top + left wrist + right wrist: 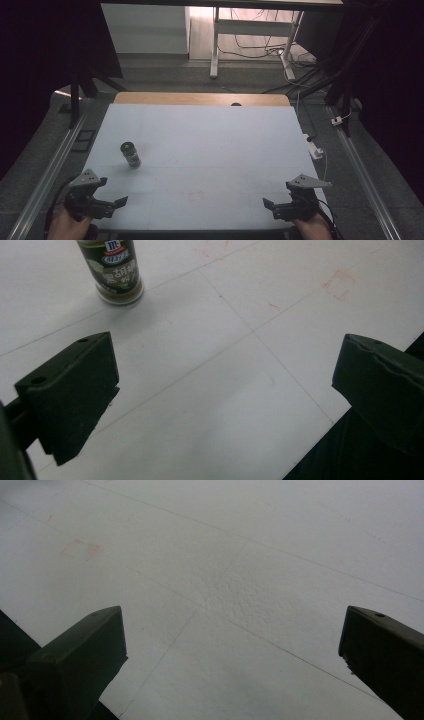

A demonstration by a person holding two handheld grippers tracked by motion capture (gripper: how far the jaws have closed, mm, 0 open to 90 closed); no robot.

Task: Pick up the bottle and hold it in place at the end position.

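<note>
High view showed the left tool [107, 204] held low over the near left corner of the worktop [200, 145], its jaws spread apart with nothing between them. Left gripper view confirmed this: the left tool [225, 390] had its two black jaws standing wide at either side, with bare white surface in the gap. Ahead of that tool, a little toward the worktop's middle and clearly apart from it, a small spice bottle [131, 154] stood upright. In the left gripper view the spice bottle [112, 270] appeared beyond the left-hand jaw, its label carrying a red logo and some light print; its cap was cut off by the frame's top edge. Beyond the jaws to the right lay a faint red square mark [340, 284].

Well apart from the left tool, across the near edge, the right tool [280, 206] sat over the near right corner, likewise gaping and holding nothing. Right gripper view showed the right tool [232, 645] with both jaws far apart over plain worktop, and what was probably the same red square mark [80, 549] ahead to its left.
</note>
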